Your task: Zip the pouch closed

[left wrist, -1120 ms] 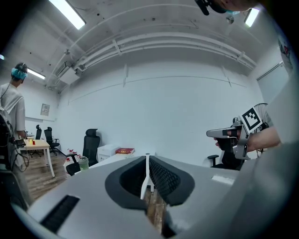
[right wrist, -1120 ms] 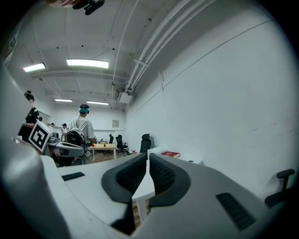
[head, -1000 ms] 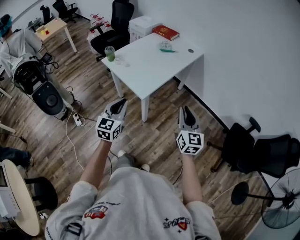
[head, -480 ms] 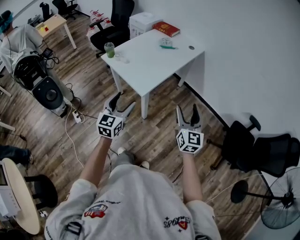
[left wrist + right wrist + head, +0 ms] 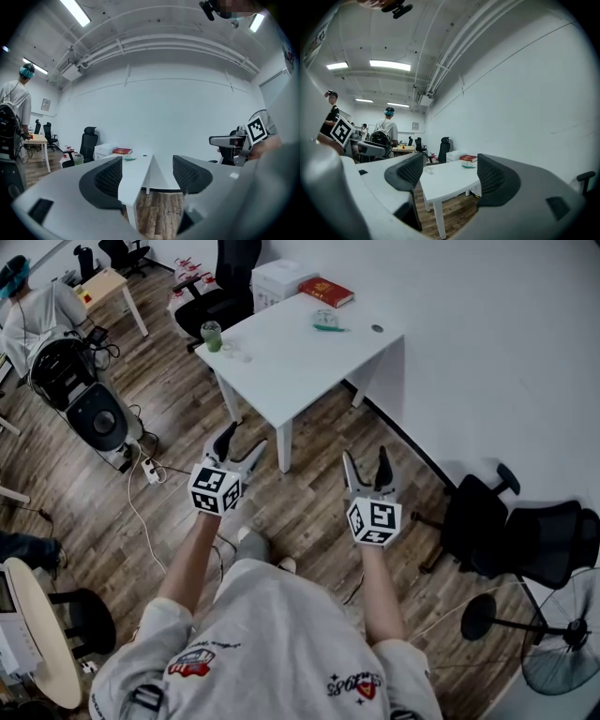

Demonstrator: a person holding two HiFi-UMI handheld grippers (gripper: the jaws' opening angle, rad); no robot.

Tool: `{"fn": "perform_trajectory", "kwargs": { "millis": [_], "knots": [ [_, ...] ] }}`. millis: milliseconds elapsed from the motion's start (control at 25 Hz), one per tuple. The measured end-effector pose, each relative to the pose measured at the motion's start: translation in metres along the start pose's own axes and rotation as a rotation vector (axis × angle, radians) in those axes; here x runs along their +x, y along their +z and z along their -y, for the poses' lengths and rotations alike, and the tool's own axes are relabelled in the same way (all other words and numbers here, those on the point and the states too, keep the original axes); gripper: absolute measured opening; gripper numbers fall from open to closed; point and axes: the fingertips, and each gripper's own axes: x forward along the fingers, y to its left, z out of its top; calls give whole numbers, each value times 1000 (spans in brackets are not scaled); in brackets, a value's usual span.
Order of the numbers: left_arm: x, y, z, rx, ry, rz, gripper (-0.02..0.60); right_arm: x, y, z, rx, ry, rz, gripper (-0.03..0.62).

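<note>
Both grippers are held out in mid-air over the wood floor [image 5: 309, 493], short of the white table [image 5: 281, 390] and touching nothing. The left gripper [image 5: 243, 439] has its jaws spread wide, having just been opening. Its own view shows only the table's near corner and the floor in the gap. The right gripper [image 5: 365, 457] is the same: jaws just opened, wide apart, nothing gripped, table seen through the gap. The two grippers sit side by side and well apart, both pointing roughly level toward the table.

The pouch [image 5: 325, 322] lies flat on the table near the edge along the wall (small, pale with a teal strip, too small to tell whether the zip is open or shut). It sits between the red book [image 5: 326, 292] at the far corner and a small dark round thing [image 5: 376, 329] toward the right corner, clear of both. A green cup [image 5: 212, 336] stands at the table's left corner, with a small clear item [image 5: 234, 354] just beside it. A white box [image 5: 277, 279] stands off the far corner, next to the book.

Around the table there is a black office chair [image 5: 525, 545] at right, a floor fan [image 5: 562, 638] in the lower right, a black speaker-like unit [image 5: 94, 413] at left, and a person [image 5: 42, 306] in the far left corner.
</note>
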Motion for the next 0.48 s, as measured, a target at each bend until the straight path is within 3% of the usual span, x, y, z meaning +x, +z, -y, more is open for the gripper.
{"fn": "perform_trajectory", "kwargs": {
  "millis": [480],
  "knots": [
    [25,3,1,3,-13,12,322,10,-3,2,-13,27,-1,348]
  ]
}}
